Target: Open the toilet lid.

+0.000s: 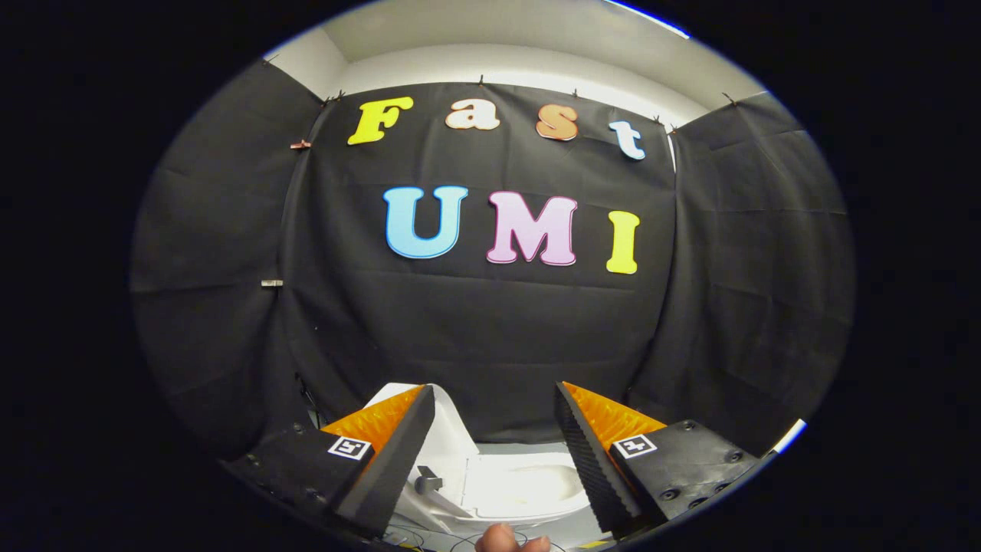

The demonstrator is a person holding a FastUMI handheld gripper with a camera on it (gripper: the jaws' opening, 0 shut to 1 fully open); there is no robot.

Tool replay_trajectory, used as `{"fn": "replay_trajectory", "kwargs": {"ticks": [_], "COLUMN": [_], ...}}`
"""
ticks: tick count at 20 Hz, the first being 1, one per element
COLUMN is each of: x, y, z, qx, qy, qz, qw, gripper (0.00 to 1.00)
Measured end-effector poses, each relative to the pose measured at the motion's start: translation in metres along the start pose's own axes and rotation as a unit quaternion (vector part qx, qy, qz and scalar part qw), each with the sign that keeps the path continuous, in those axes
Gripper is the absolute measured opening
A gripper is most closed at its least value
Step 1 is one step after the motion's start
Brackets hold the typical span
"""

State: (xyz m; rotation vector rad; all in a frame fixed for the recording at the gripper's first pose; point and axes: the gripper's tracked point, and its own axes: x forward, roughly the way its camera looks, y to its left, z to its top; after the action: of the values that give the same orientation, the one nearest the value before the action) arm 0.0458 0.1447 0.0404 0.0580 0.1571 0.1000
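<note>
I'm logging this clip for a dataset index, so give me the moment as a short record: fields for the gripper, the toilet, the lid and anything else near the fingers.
gripper: gripper open, fingers spread wide, holding nothing
toilet: white toilet low between the fingers, bowl visible from above
lid: toilet lid already raised, standing up behind the left finger
contact: neither finger touches the lid or the toilet
other: fingertips of a hand just below the toilet
backdrop: black cloth wall beyond the toilet

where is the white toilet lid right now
In the gripper view the white toilet lid stands raised beside the left finger, leaning back toward the black cloth wall, with the white toilet bowl between the open gripper's fingers.
</note>
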Motion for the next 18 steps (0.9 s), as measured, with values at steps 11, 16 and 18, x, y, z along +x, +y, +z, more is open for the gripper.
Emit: {"fn": "replay_trajectory", "kwargs": {"ticks": [11,16,18], "x": [-0.024,-0.034,-0.036], "y": [-0.075,-0.087,-0.092], "z": [0.033,0.035,0.036], "qx": [0.014,0.011,0.007], "qy": [-0.037,-0.041,-0.044], "qz": [-0.031,-0.034,-0.041], "qw": [0.999,0.999,0.998], "gripper": [0.99,0.99,0.98]}}
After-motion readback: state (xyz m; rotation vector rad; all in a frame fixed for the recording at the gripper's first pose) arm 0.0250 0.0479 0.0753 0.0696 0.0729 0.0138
